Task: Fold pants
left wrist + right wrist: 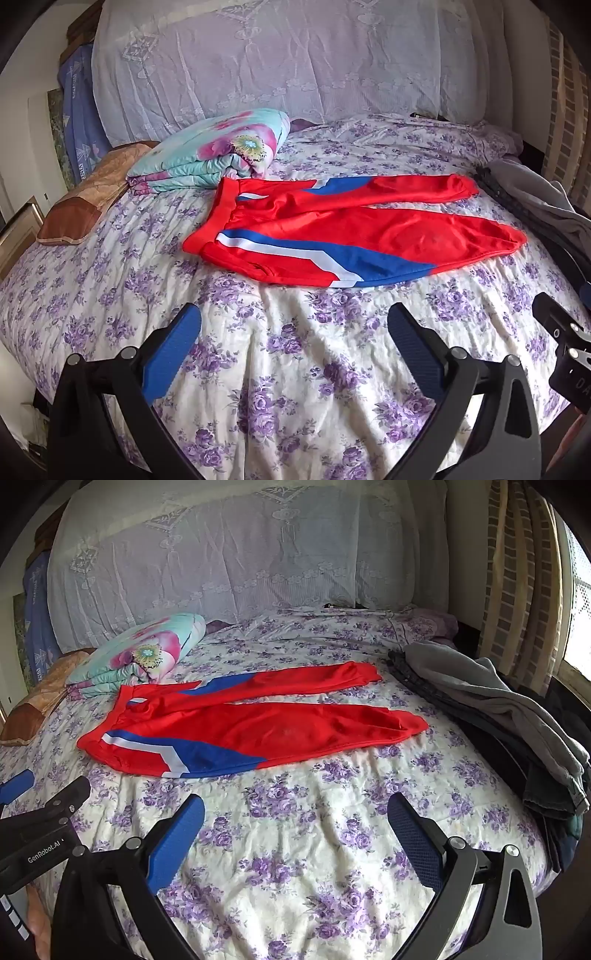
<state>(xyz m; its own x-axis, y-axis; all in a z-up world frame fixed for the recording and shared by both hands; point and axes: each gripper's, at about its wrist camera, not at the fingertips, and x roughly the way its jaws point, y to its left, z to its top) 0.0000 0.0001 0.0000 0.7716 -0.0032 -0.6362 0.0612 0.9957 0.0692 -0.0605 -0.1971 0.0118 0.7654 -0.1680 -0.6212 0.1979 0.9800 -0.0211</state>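
Floral bedsheet (295, 369) fills both views, red pants (351, 236) spread out on it, both grippers hanging above with nothing in them.

Lilac roses cover the sheet, and the pants lie flat across its middle, waistband toward the left, the two legs running off to the right with a narrow gap between them; blue and white stripes slant over the near leg. Just beyond the waistband sits a folded flowered quilt (218, 151), touching or nearly touching the pants, with a brown pillow (88, 199) to its left. Over at the right edge, a heap of grey and dark clothes (491, 709) lies well apart from the pants. Left gripper (294, 328) stands spread wide over bare sheet, short of the pants. Right gripper (295, 818) is spread just as wide, also clear of the fabric.
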